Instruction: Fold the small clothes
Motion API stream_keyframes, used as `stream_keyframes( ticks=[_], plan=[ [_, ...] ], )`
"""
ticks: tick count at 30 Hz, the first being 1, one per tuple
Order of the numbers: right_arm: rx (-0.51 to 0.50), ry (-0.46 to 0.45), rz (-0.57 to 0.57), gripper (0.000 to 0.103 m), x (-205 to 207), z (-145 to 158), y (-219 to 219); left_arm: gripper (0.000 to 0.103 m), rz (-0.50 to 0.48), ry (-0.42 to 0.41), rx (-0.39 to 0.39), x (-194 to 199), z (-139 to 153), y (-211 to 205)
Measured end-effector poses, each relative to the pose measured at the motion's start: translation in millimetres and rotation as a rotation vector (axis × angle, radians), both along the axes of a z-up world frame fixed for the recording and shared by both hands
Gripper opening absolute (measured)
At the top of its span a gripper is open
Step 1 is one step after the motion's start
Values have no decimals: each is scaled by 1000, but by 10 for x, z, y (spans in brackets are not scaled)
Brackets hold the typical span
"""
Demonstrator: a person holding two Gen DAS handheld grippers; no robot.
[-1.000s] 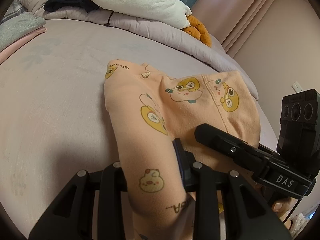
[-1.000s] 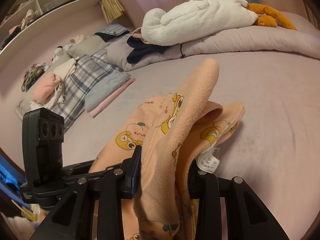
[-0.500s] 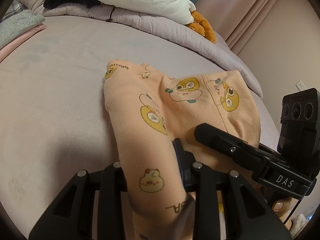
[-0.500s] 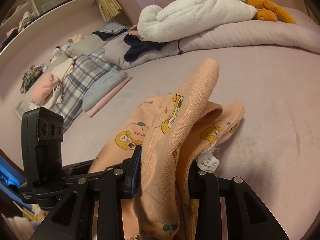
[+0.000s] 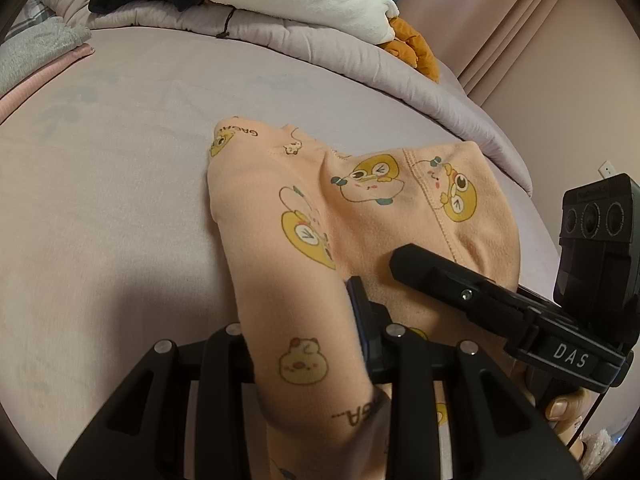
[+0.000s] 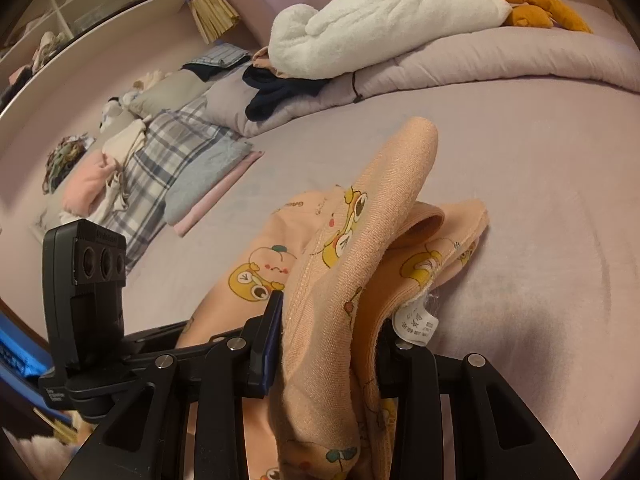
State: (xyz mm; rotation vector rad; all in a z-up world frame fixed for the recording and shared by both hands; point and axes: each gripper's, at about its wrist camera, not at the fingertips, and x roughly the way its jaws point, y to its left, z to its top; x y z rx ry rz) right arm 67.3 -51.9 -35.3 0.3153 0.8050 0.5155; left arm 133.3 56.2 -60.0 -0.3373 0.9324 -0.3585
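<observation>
Nothing has moved since before. Both the left gripper (image 5: 304, 320) and the right gripper (image 6: 328, 332) have their fingers clamped on the peach baby clothes (image 5: 360, 216), lying on the bed (image 5: 100, 184).

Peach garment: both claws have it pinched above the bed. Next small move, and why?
Probably carry both claws forward together and lower the held edge onto the far part. The left claw and right claw each clamp a bunched fold of the peach garment, whose far end lies on the bed, so the fold looks unfinished.
</observation>
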Motion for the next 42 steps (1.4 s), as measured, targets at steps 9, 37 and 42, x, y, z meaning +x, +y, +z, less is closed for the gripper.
stream_keyframes(
  ticks=[9,37,42],
  plan=[
    [24,50,-24,36,-12,-85,-66,32,5,19,16,35,-15,18],
    [-41,125,-193,57,-63,-127,-316,69,122,62,135,-190,-8,247],
    [-48,117,-191,58,-124,-100,-323,69,127,61,158,-264,3,228]
  ],
)
